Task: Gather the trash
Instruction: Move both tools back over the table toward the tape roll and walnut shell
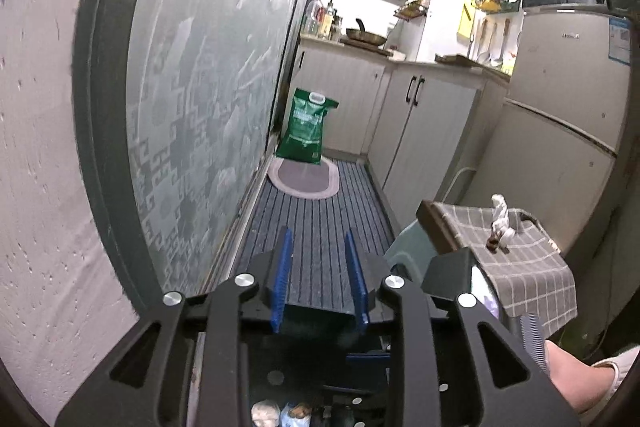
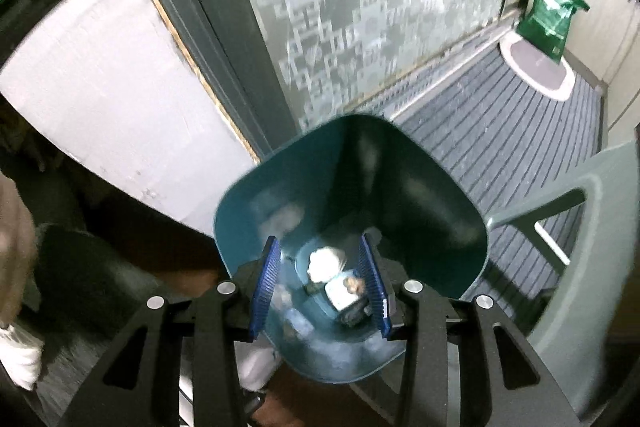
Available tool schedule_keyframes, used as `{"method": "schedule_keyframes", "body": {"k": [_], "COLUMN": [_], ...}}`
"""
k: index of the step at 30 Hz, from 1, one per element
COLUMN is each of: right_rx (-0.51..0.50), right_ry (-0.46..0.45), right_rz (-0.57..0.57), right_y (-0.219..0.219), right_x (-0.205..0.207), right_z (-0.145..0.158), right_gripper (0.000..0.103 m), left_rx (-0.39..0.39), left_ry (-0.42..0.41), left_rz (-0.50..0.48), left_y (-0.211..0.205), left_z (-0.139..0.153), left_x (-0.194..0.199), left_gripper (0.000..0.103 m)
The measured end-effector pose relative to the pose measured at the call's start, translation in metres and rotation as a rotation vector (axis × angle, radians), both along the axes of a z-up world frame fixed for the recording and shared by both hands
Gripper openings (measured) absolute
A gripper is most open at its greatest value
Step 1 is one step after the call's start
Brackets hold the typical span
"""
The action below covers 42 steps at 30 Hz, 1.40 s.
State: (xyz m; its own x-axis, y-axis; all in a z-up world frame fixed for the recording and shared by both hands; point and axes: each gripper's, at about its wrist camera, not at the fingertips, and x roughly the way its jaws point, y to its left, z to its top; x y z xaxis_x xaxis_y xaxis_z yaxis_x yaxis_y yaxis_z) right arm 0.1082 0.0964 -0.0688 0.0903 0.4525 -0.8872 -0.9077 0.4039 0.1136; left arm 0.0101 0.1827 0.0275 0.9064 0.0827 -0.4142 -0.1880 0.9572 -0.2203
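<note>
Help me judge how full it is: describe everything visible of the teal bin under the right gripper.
The teal bin is smooth plastic, a rounded-square mouth tapering to a narrower bottom, standing upright and open on the floor beside the frosted door. At its bottom lie a white crumpled wad and a printed wrapper; the walls above are bare. The right gripper hangs over its mouth, empty.

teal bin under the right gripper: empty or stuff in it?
Not empty. The right wrist view looks down into the teal bin: a white crumpled wad and a small wrapper lie at the bottom. How full, cannot tell; the frame is blurred.
</note>
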Motion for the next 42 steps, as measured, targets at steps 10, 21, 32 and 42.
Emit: {"method": "schedule_keyframes", "body": {"k": [10,21,32,42], "right_rx": [0.156,0.202,0.200,0.176], "right_ry": [-0.070,-0.149,-0.207,-0.236], "right_rz": [-0.077,-0.199,-0.330,-0.408], "right_y": [-0.031,-0.082,-0.142,-0.185], "right_x": [0.023,0.054,0.087,0.108], "right_z": [0.053,0.082,0.096,0.101], "right_gripper": [0.041,0.041,0.041,0.041], "left_rx": [-0.037,-0.034,-0.037,-0.053], "left_ry": [-0.047,-0.052,-0.020,0.006], "left_rz": [0.000,-0.047,-0.115,-0.167], "left_y": [-0.010,-0.037,-0.077,-0.113], "left_z": [0.009,0.012,0.006,0.003], "left_x": [0.006,0.026,0.060,0.091], "left_gripper": [0.037,0.039,0.041,0.045]}}
